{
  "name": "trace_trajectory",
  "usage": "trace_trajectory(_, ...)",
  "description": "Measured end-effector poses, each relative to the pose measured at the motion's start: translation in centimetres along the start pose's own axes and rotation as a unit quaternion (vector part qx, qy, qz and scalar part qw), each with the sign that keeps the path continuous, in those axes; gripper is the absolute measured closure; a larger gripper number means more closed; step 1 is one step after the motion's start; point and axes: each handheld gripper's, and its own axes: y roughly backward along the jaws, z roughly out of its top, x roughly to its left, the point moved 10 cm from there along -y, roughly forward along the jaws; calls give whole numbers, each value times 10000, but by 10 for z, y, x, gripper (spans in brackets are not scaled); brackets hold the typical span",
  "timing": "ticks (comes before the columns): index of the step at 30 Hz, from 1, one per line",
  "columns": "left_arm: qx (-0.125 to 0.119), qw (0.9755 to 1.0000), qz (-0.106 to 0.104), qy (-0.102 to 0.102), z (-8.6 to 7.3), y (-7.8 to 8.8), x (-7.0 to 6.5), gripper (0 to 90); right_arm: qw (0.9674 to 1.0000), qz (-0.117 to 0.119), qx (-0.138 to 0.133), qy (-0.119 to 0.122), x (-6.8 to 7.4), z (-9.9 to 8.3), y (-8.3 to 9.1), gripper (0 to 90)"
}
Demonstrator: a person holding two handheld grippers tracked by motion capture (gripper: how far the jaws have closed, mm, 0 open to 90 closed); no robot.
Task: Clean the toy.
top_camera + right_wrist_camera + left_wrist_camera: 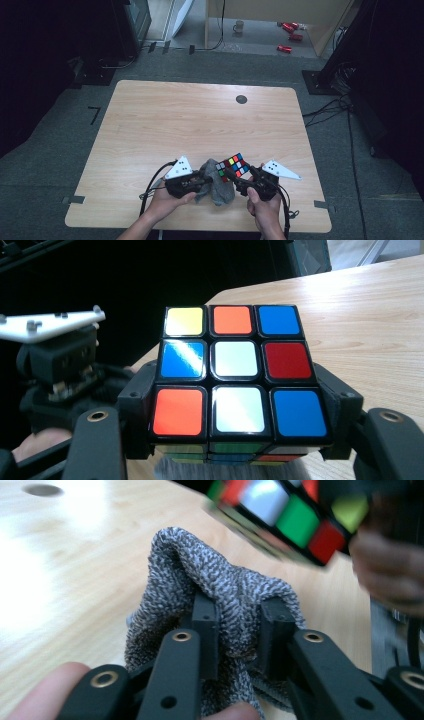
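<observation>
A scrambled cube (234, 372) sits tilted, clamped above the worktop (200, 125). Just beside and below it, a grey knit cloth (220, 590) bunches up in a crumpled heap.

No text, label, brand, number or sign could be read in any of the pictures. The cube (235, 375) was seen to carry plain coloured stickers only, with nothing printed on them. The cloth (220, 605) bore a woven pattern and no tag. The table (200, 120) showed bare wood grain. The red cans (289, 31) and the mug (239, 26) on the floor beyond were too small for any print on them to be made out.
</observation>
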Motion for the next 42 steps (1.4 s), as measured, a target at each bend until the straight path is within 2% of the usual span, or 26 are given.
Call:
trace_trajectory(2, 64, 9998, 136, -121, -2, -4, -3, 650, 10000, 5, 11, 1, 0, 0, 0, 344)
trace_trajectory(4, 70, 9994, 336, -105, -1, -5, 1, 493, 10000, -24, 4, -3, 0, 0, 0, 345)
trace_trajectory(7, 73, 9983, 544, -209, -1, 0, 8, 345, 9999, -90, -23, -43, -2, 2, 2, 344)
trace_trajectory(8, 80, 9974, 644, -299, -1, 2, 11, 302, 9999, -89, -33, -68, -2, 3, 3, 344)
trace_trajectory(11, -8, 9935, 843, -770, 0, 7, 10, 220, 9999, -96, -85, -108, 0, 7, 4, 344)
trace_trajectory(12, -64, 9930, 820, -846, 1, 9, 8, 181, 9998, -85, -100, -126, 2, 8, 5, 345)
trace_trajectory(14, -198, 9938, 661, -869, 7, 13, 4, 165, 9998, -88, -86, -135, 5, 9, 5, 344)
trace_trajectory(16, -181, 9944, 584, -861, 8, 17, 3, 144, 9998, -121, -99, -135, 5, 10, 4, 345)
trace_trajectory(18, -71, 9945, 487, -928, 6, 22, 6, 143, 9998, -127, -99, -142, 5, 9, 4, 344)
trace_trajectory(19, 7, 9944, 506, -926, 5, 24, 9, 139, 9997, -145, -89, -154, 4, 9, 4, 344)
trace_trajectory(21, 274, 9948, 538, -818, 0, 27, 18, 140, 9997, -150, -78, -153, 3, 9, 4, 344)
trace_trajectory(22, 495, 9938, 645, -763, -5, 27, 25, 141, 9998, -153, -84, -129, 3, 9, 4, 344)
trace_trajectory(24, 952, 9880, 968, -730, -17, 22, 37, 143, 9998, -154, -69, -146, 3, 8, 2, 344)
trace_trajectory(25, 1033, 9860, 1060, -764, -21, 20, 41, 144, 9998, -159, -58, -132, 2, 8, 1, 344)
trace_trajectory(26, 1079, 9853, 1101, -742, -24, 19, 42, 147, 9998, -162, -43, -122, 3, 7, 0, 344)
trace_trajectory(29, 1150, 9823, 1380, -532, -31, 17, 55, 156, 9998, -193, 9, -52, 3, 4, -3, 344)
trace_trajectory(32, 1151, 9746, 1897, -293, -34, 23, 74, 217, 9998, -189, 24, -66, 1, 3, -5, 345)
trace_trajectory(34, 1052, 9707, 2161, 18, -35, 30, 86, 249, 9998, -192, 28, -81, 0, 3, -6, 344)
trace_trajectory(35, 1019, 9674, 2311, 159, -35, 35, 92, 250, 9998, -179, 25, -72, -1, 3, -7, 344)
trace_trajectory(36, 952, 9666, 2369, 245, -34, 38, 95, 249, 9998, -169, 8, -68, -1, 4, -8, 344)
trace_trajectory(37, 849, 9696, 2276, 288, -32, 43, 96, 249, 9998, -171, 14, -87, -1, 4, -8, 344)
trace_trajectory(38, 689, 9749, 2100, 283, -29, 46, 95, 249, 9998, -163, 13, -85, 0, 4, -9, 344)
trace_trajectory(40, 485, 9829, 1770, 169, -25, 52, 90, 253, 9998, -154, 21, -79, 1, 5, -10, 344)
trace_trajectory(42, 592, 9845, 1650, 63, -29, 55, 90, 245, 9999, -140, 24, -54, 1, 5, -11, 344)
